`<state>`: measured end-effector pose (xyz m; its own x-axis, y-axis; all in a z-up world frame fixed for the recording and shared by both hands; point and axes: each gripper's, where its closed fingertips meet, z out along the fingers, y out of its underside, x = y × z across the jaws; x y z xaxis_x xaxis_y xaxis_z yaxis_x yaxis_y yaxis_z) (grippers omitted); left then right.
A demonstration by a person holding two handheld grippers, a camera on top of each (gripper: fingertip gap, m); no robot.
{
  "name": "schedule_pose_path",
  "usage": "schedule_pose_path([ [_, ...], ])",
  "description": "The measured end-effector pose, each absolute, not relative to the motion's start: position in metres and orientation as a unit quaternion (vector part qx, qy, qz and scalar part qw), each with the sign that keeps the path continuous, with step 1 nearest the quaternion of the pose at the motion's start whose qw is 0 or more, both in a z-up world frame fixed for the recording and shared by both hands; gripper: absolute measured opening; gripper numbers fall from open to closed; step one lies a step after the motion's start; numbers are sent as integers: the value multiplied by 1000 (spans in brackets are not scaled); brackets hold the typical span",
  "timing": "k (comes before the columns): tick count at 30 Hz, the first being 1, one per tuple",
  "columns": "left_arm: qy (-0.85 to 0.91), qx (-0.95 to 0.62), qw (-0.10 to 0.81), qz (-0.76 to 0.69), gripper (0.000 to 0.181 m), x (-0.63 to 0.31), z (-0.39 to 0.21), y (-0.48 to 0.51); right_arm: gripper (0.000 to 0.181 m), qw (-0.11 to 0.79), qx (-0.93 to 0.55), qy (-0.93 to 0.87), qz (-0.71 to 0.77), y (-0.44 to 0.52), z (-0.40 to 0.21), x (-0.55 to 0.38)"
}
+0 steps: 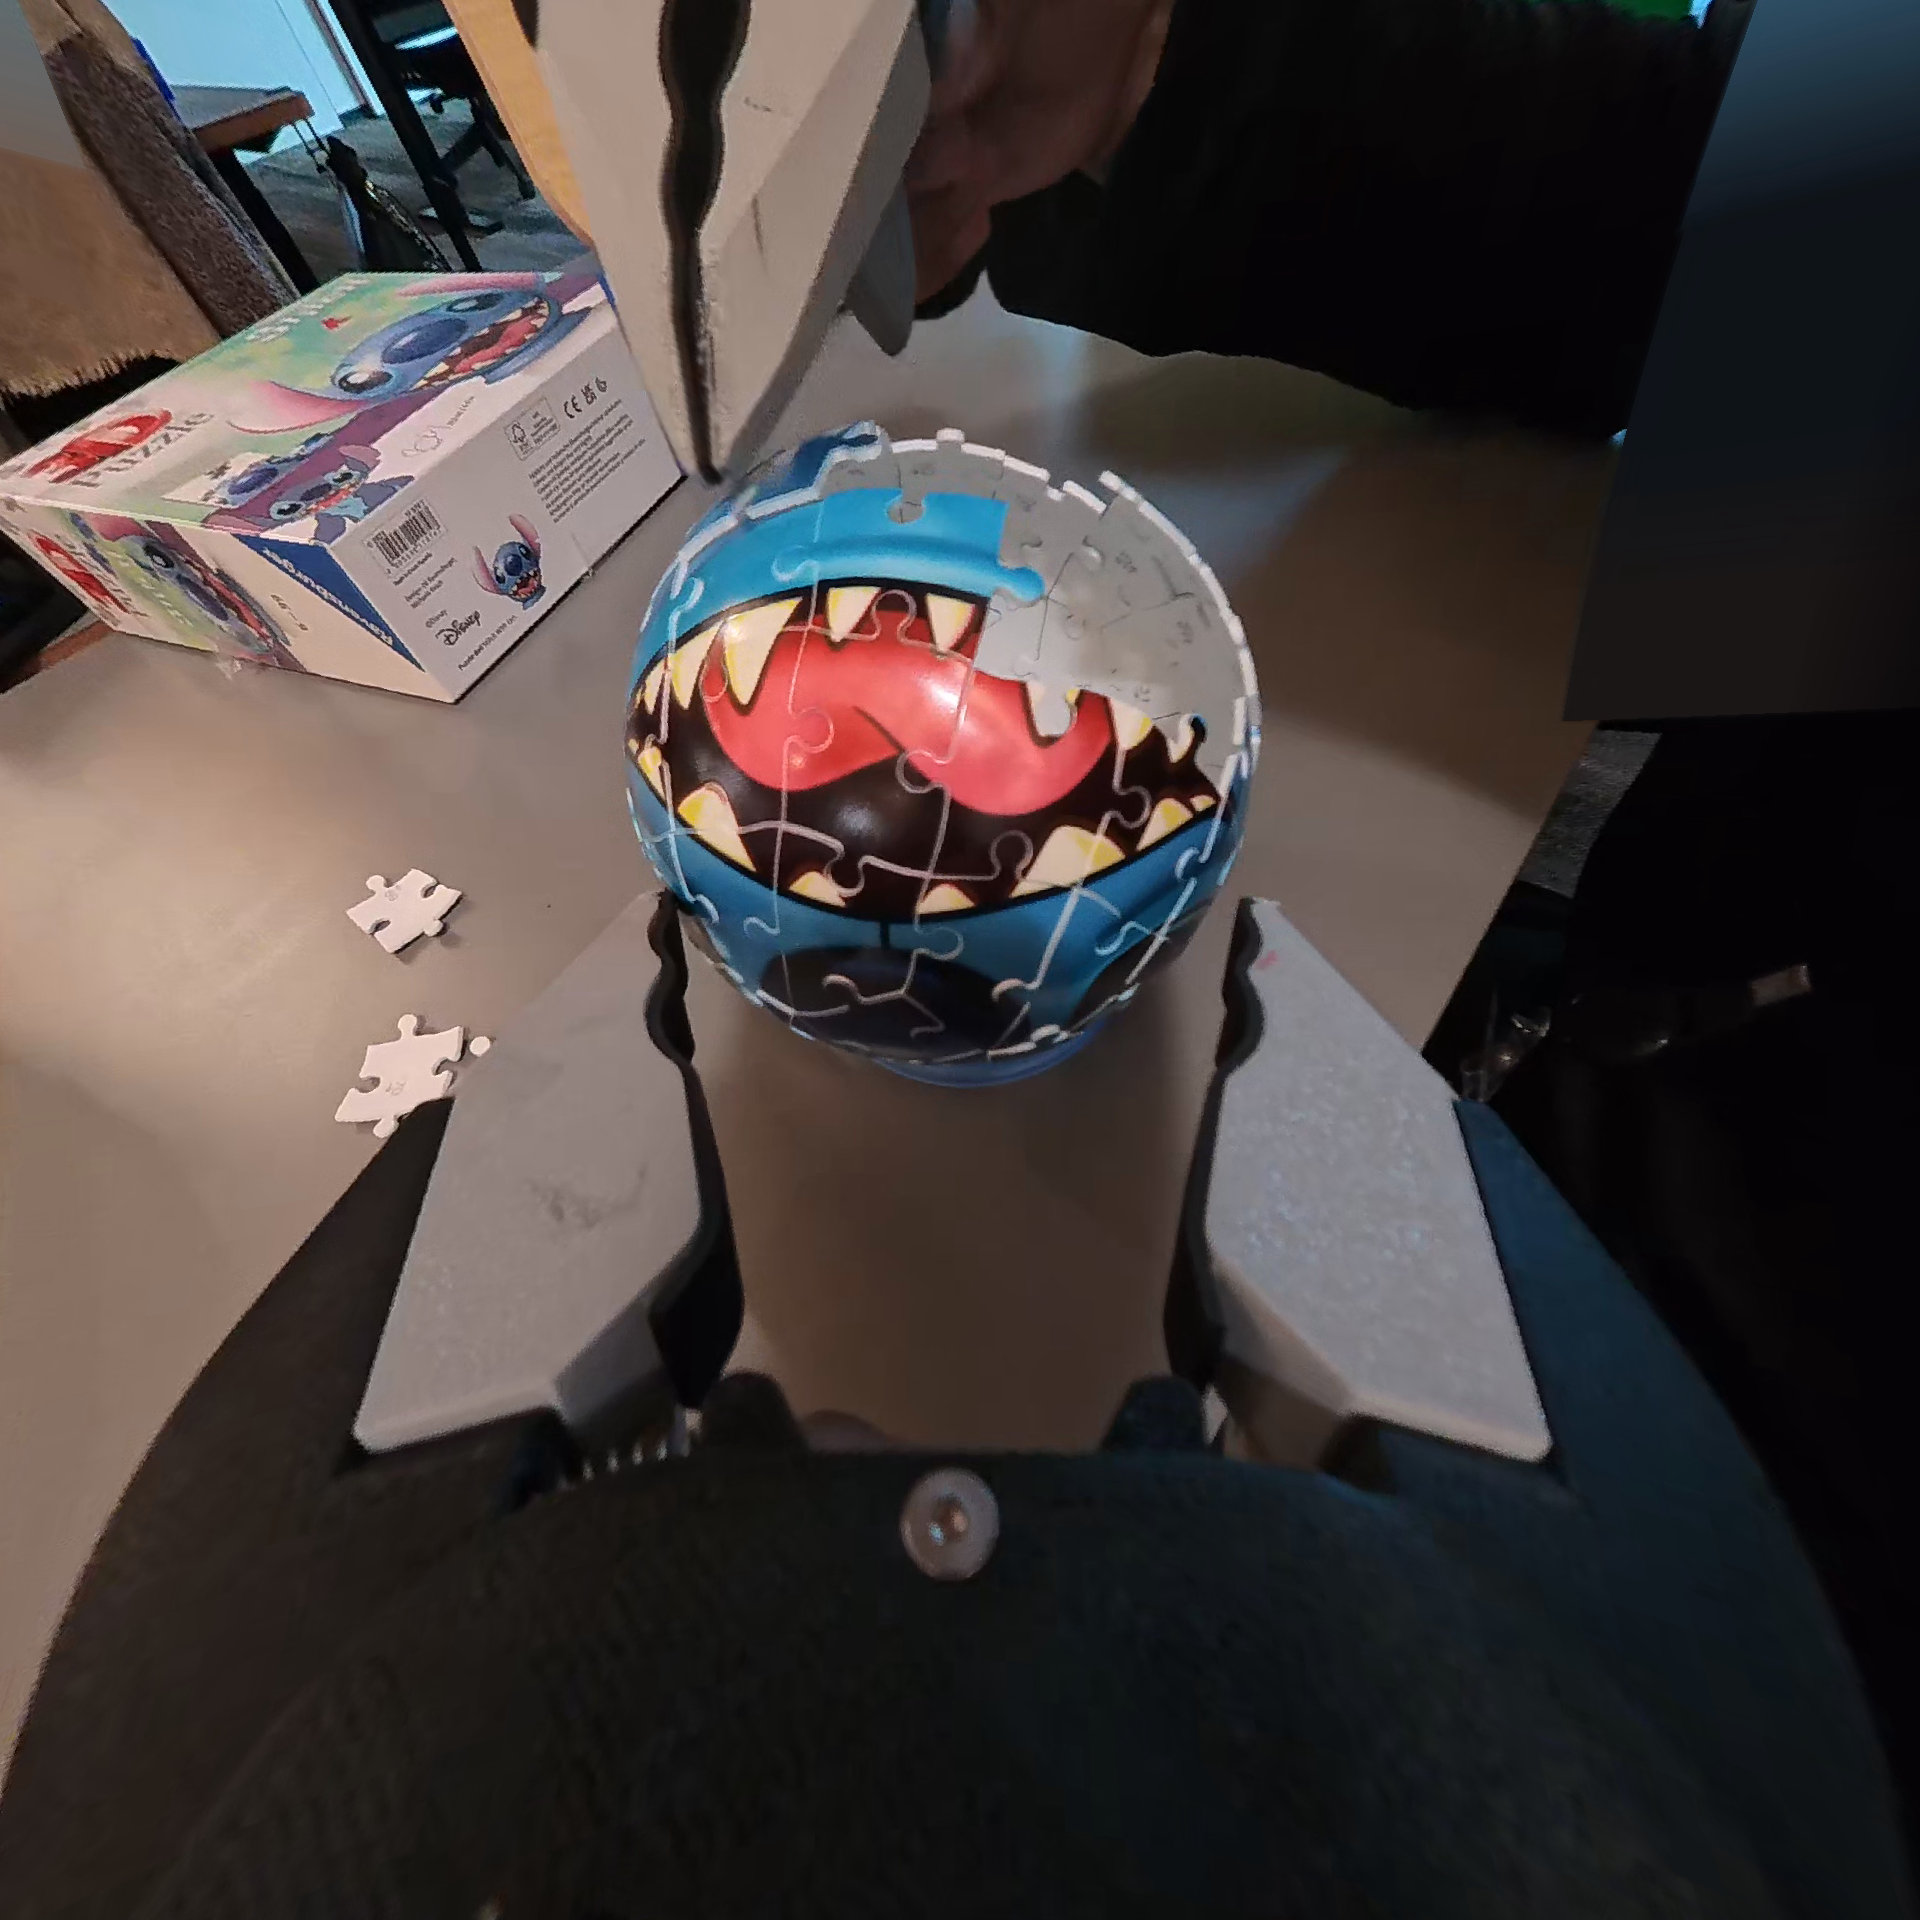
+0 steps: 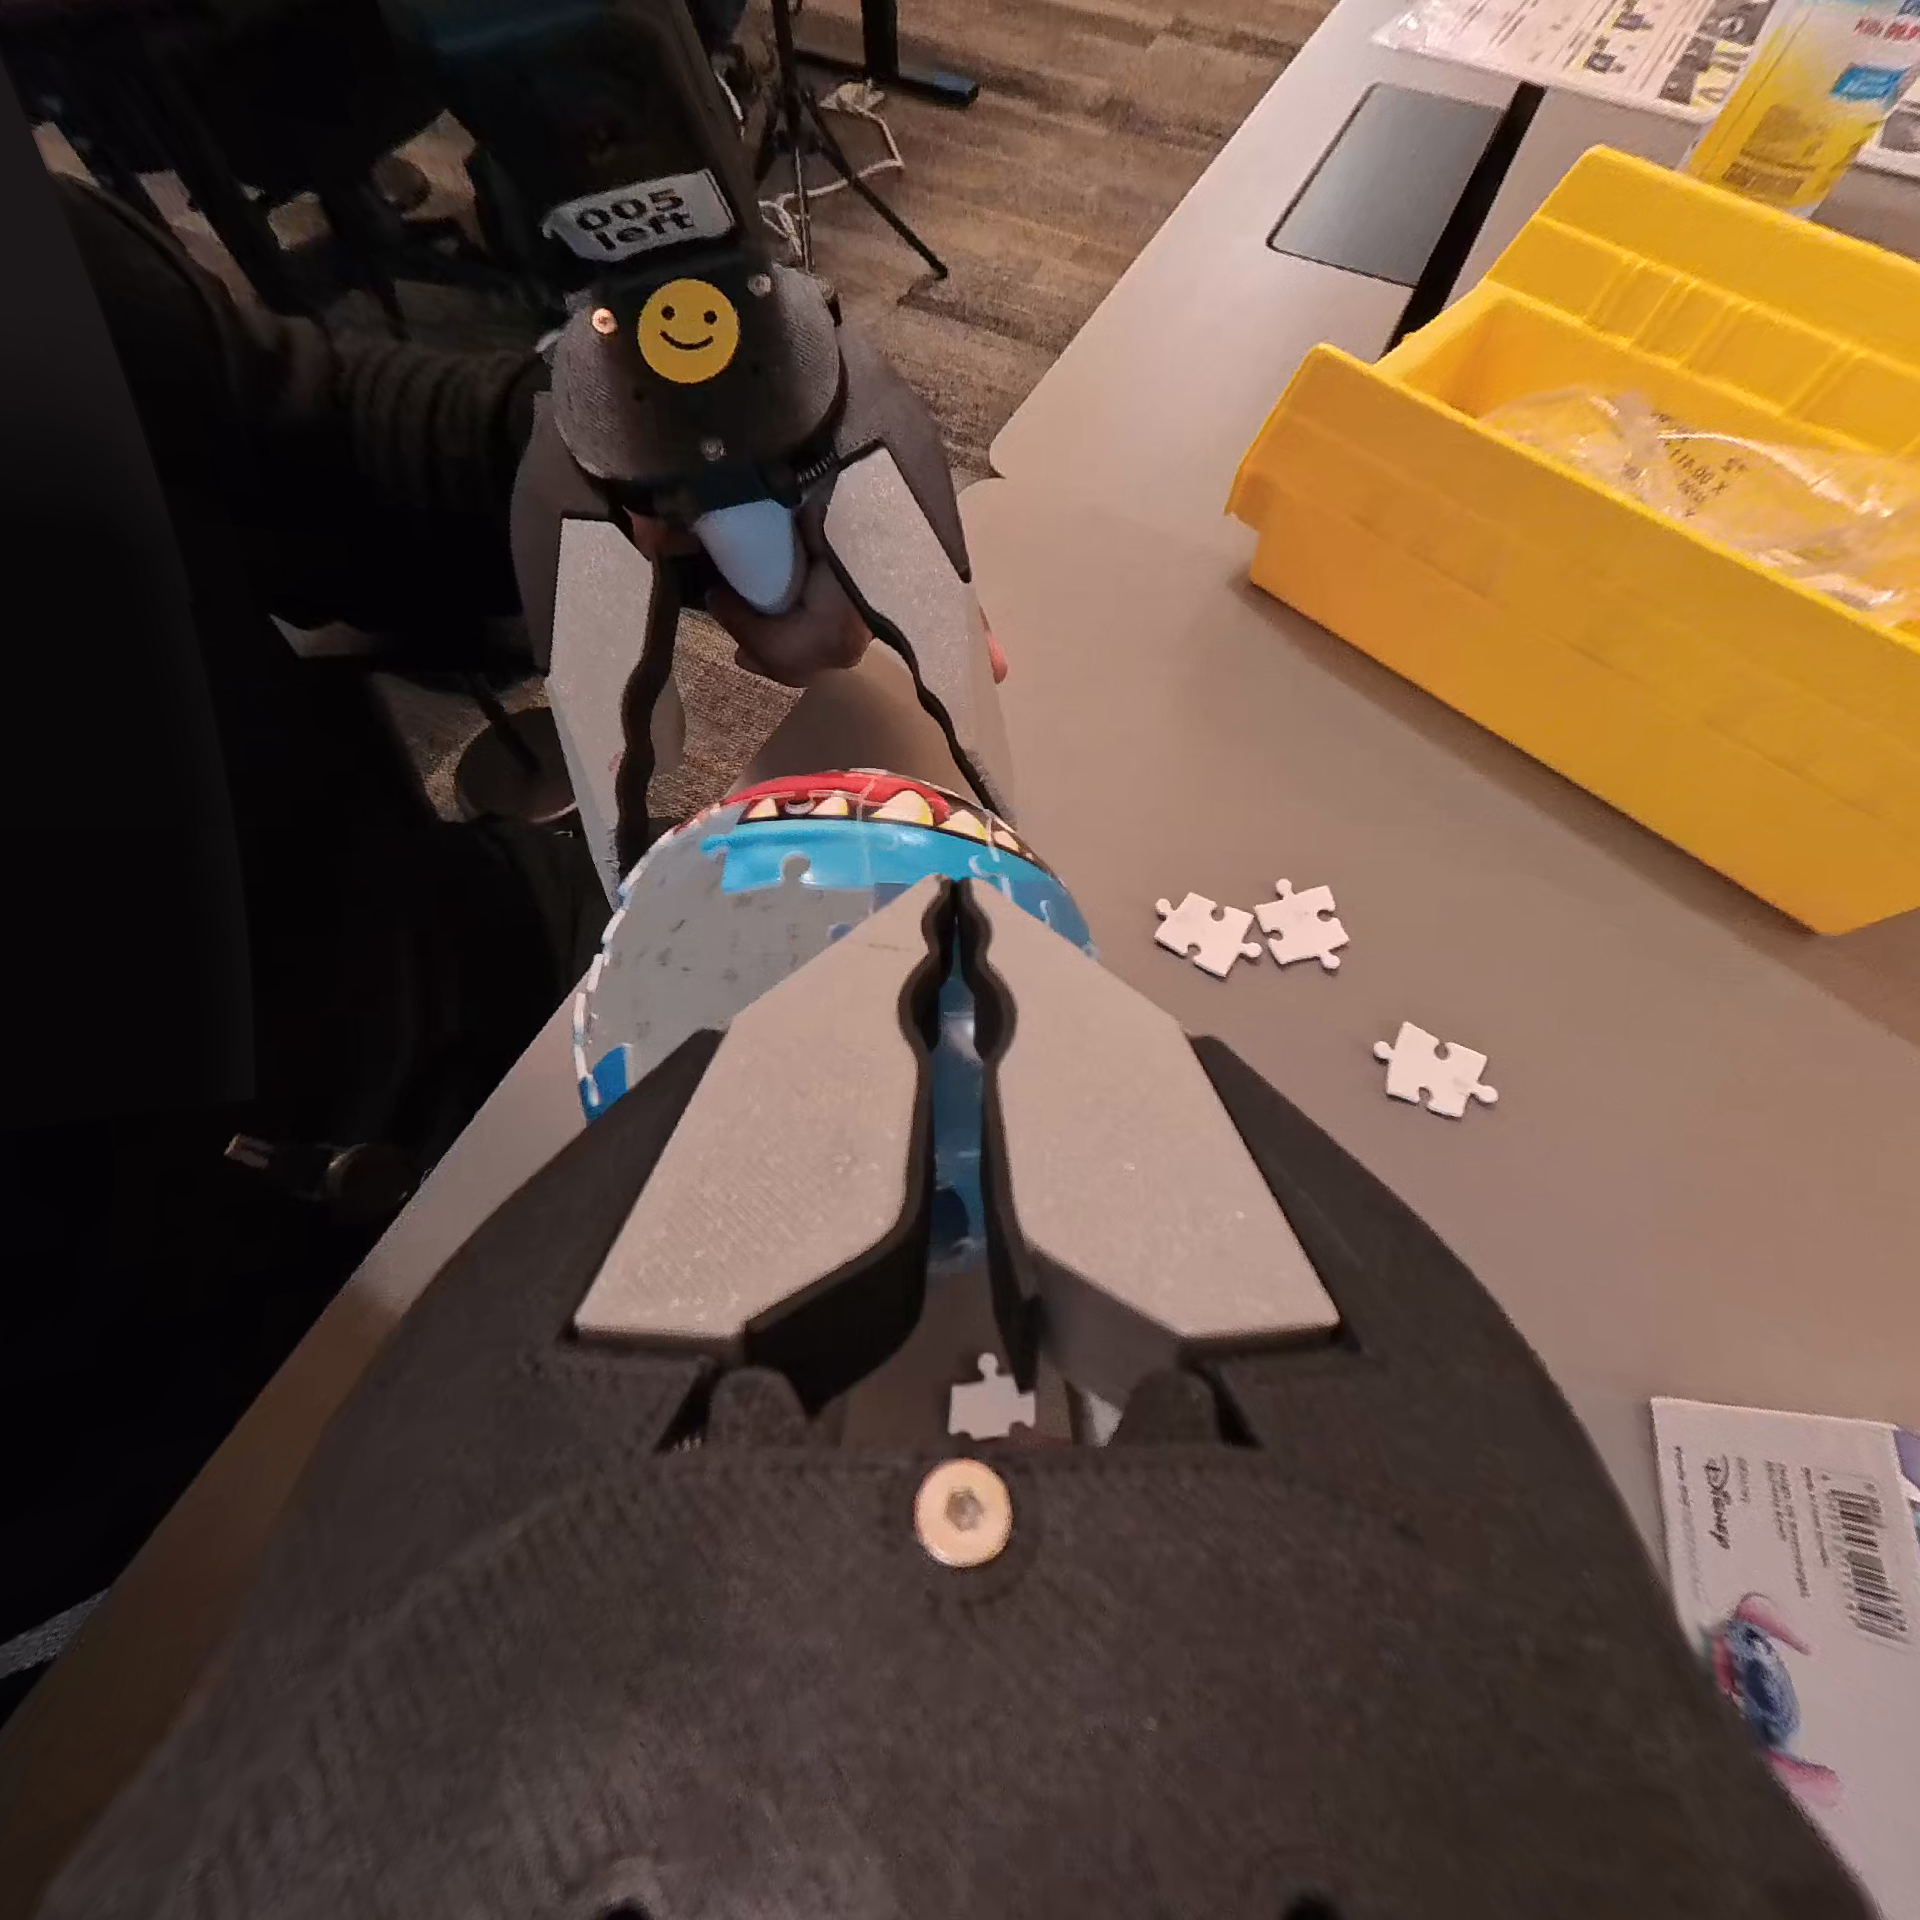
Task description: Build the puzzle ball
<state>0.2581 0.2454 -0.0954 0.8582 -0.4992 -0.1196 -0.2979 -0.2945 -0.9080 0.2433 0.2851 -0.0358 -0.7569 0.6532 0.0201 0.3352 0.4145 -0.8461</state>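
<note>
The puzzle ball point(image 1: 935, 748) stands on the grey table point(image 1: 208, 831). It shows a blue face with a toothy red mouth, and a gap at its upper right exposes the grey inside. My left gripper point(image 1: 956, 935) is open, its fingertips point(image 1: 665, 925) close beside the ball's near lower sides. My right gripper point(image 2: 956, 896) is shut, with its tips on the ball's point(image 2: 665, 935) upper rim. In the left wrist view it comes down from the top point(image 1: 712, 457). Nothing shows between its jaws. The left gripper point(image 2: 805, 821) also shows beyond the ball.
Two white loose pieces point(image 1: 405, 909) point(image 1: 400, 1081) lie left of the ball; the right wrist view shows three point(image 2: 1205, 933) point(image 2: 1304, 925) point(image 2: 1439, 1070), and one under the gripper point(image 2: 992, 1397). The puzzle box point(image 1: 312, 488) lies far left. A yellow bin point(image 2: 1558, 623) stands beyond.
</note>
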Motion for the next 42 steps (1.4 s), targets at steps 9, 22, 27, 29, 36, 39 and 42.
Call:
schedule_pose_path([
  [9, 258, -800, 534, -95, 100, 259, -93, 240, 0, 191, -297, -824, 442, 287, -35, 242],
  [22, 172, -794, 579, -70, 36, 250, 1, 263, 0, 220, -311, -811, 444, 299, -19, 241],
  [27, 165, -828, 535, -43, 70, 265, -15, 270, 0, 238, -308, -815, 430, 305, -16, 245],
  [29, 166, -831, 531, -8, 70, 269, -23, 272, 0, 242, -305, -815, 429, 305, -14, 246],
  [36, 177, -845, 501, 62, 64, 263, -43, 278, 0, 218, -295, -825, 430, 293, -22, 250],
  [39, 179, -842, 505, 66, 56, 261, -43, 279, 0, 201, -295, -818, 452, 284, -23, 248],
  [42, 182, -841, 506, 54, 54, 262, -47, 278, 0, 195, -299, -818, 452, 280, -27, 243],
])
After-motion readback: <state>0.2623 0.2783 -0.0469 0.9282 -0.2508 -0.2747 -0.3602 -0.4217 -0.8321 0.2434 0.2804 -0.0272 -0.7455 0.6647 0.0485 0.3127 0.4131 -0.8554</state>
